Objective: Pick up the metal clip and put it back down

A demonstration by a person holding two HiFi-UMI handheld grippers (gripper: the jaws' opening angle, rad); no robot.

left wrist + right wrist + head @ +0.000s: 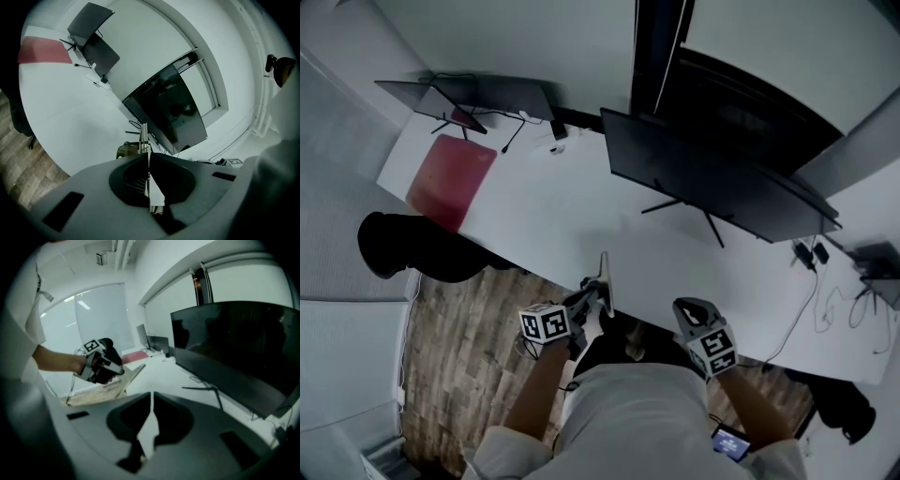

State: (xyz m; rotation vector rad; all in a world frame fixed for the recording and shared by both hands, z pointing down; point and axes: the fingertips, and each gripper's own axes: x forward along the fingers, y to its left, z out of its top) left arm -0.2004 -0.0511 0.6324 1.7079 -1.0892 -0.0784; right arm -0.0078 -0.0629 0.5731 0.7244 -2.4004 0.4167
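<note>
The metal clip [605, 275] is a thin flat grey strip. It stands on edge just above the near edge of the white desk [544, 220]. My left gripper [596, 300] is shut on its lower end. In the left gripper view the clip [144, 137] rises straight out from between the closed jaws of the left gripper [148, 158]. My right gripper [686, 309] hovers to the right of it at the desk edge, shut with nothing in it. The right gripper view shows its jaws [152, 397] meeting, and beyond them the left gripper [101, 363] holding the clip [129, 377].
A large dark monitor [712, 178] stands on the desk ahead, with a smaller screen [478, 98] at the far left. A red mat [450, 178] lies at the left end. Cables [820, 300] trail at the right. A black chair [403, 246] stands on the wooden floor [455, 337].
</note>
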